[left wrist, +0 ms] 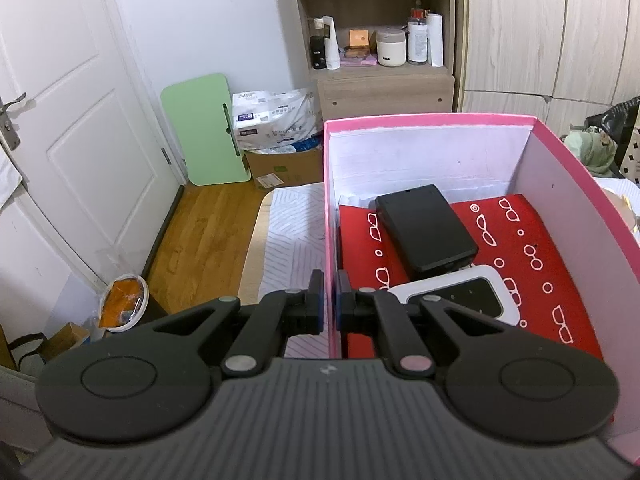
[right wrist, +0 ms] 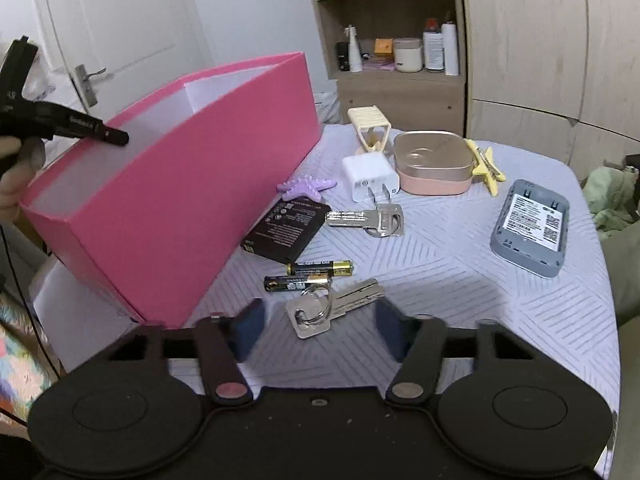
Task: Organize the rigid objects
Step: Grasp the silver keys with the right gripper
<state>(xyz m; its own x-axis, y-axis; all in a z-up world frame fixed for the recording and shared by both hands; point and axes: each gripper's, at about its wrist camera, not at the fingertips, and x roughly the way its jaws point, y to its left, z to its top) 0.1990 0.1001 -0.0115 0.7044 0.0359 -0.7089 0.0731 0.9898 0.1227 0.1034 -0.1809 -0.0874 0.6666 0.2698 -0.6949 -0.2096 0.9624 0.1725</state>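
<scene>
**Ana:** Bedroom clutter frames everything: a white door at the upper left, a wooden shelf unit (right wrist: 394, 28) of bottles and jars at top centre, wardrobe panels on the right, and in the lower half a table (right wrist: 460, 264) under a pale striped cloth.

**Ben:** Which step is in hand?

**Ana:** I judge it a pick-up. The right gripper (right wrist: 316, 334) sits low at the bottom of its view, its jaws half open with nothing pressed between them. A key on a ring (right wrist: 326, 308) lies just ahead of the gap, near two batteries (right wrist: 310, 276).

**Ben:** And the other hand?

**Ana:** The left gripper (left wrist: 329, 304) is clamped narrow on the near wall of the pink box (left wrist: 568, 184), apparently steadying it. Inside, a black device (left wrist: 426, 228) and a white device (left wrist: 460, 296) rest on a red patterned case (left wrist: 520, 240).

**Ben:** So what does the next move call for?

**Ana:** Probably straddling the key so both pads (right wrist: 248, 330) catch it. It lies flat on cloth, so the pads could slide over it or snag the fabric.

**Ben:** Much left?

**Ana:** Plenty: a second key (right wrist: 368, 218), a black battery pack (right wrist: 286, 230), a white charger (right wrist: 370, 176), a pink tin (right wrist: 434, 164), a purple starfish (right wrist: 306, 188) and a grey router (right wrist: 532, 228), all outside the box.
</scene>
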